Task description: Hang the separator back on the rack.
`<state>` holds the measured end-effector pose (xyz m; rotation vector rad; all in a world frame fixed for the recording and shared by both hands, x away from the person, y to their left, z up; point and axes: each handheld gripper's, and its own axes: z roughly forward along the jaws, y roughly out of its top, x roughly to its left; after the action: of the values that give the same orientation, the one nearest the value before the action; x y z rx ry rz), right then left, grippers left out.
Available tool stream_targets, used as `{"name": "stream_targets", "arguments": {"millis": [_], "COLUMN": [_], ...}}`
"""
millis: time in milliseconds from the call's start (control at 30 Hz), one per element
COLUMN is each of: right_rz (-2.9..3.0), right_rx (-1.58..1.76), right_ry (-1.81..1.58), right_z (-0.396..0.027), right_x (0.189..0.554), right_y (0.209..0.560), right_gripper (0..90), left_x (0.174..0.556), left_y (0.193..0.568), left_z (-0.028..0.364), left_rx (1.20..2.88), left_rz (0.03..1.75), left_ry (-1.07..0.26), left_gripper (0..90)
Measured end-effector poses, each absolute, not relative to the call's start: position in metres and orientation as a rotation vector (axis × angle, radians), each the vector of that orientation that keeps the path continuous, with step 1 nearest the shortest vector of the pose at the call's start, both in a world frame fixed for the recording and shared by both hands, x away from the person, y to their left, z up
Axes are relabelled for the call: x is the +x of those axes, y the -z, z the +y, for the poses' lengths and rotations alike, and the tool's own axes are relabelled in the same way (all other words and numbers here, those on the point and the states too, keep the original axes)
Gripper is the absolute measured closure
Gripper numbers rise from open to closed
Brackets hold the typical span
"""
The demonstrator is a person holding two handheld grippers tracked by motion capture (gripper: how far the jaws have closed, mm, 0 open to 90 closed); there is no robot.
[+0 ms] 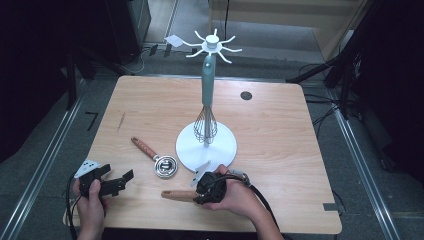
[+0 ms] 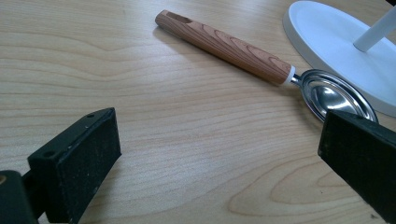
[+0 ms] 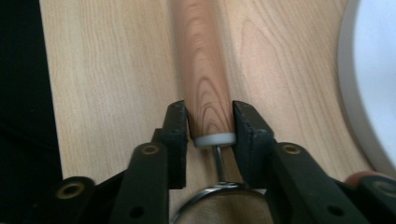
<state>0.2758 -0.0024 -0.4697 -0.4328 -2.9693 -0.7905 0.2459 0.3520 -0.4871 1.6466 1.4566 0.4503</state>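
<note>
Down at the near edge of the table, your right gripper is clamped on a wooden-handled utensil, and the right gripper view makes it plain: both black pads press the sides of the wood-grain handle right at its white collar, with a thin metal neck running back from there to a shiny bowl under the gripper body. From the high view, that handle pokes out to the left of your right hand, lying low and roughly level along the table's front edge, just in front of the stand's white round base.

Over on the left, your left gripper sits in your left hand with its jaws spread wide and nothing between them. Look along those jaws in the left gripper view and you see bare wood between the two pads, then, farther off, a second spoon lying flat on the table, wooden handle angled away, shiny bowl toward the base of the stand. In the high view that second spoon rests between your two grippers, its bowl just beside the white base, well apart from the left jaws.

Behind it all, the stand rises from the middle of the table, white hooks fanning out at the top, and a teal-handled whisk hangs down along the pole, wires just above the base.
</note>
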Motion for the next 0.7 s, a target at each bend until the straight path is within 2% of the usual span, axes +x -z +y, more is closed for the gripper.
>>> {"name": "stream_targets", "arguments": {"millis": [200,700], "right_rz": [-3.008,-2.932], "right_rx": [-0.389,-0.750], "right_ry": [0.827,1.113], "right_z": [-0.006,-0.056], "right_x": [0.274,0.277], "right_y": [0.470,0.459], "right_gripper": [71.4,71.6], "left_x": [0.246,0.246], "left_y": [0.487,0.487], "left_z": [0.352,0.352], "left_rx": [1.644,1.649], "left_rz": [1.457,1.457], "left_ry": [-0.451,-0.451], "left_gripper": [0.0,0.0]}}
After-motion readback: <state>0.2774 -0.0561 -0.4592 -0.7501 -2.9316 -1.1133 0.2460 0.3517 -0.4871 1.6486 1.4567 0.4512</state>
